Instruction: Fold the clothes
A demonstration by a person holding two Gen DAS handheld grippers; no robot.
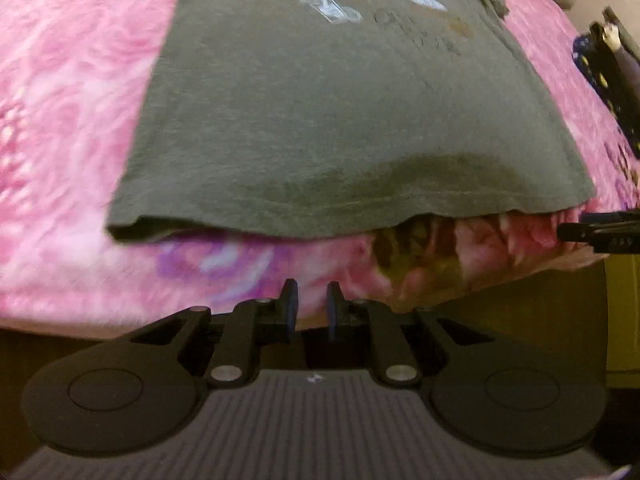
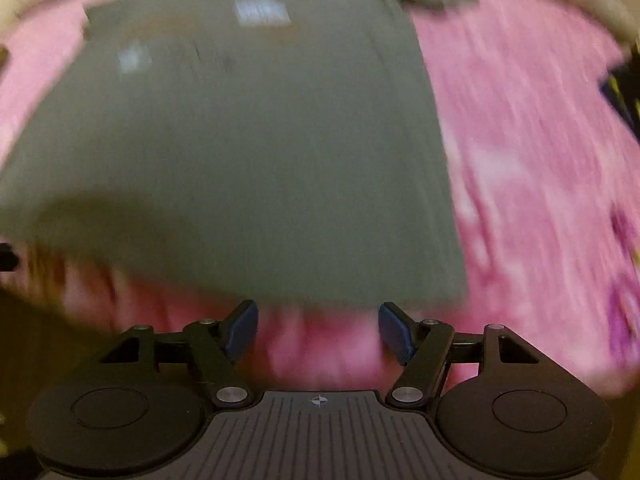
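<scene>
A grey T-shirt (image 1: 320, 112) with a printed front lies flat on a pink floral blanket (image 1: 72, 92); its bottom hem faces me. My left gripper (image 1: 313, 300) hangs just short of the hem, over the blanket's near edge, its jaws a narrow gap apart and empty. In the right wrist view, blurred by motion, the same shirt (image 2: 240, 152) fills the middle, and my right gripper (image 2: 318, 328) is wide open and empty just before the hem. The right gripper's fingers (image 1: 596, 234) poke in at the right edge of the left wrist view.
A dark blue patterned item (image 1: 600, 76) lies on the blanket at the right; it also shows in the right wrist view (image 2: 620, 92). The blanket (image 2: 520, 160) drops off at its near edge to dark floor below.
</scene>
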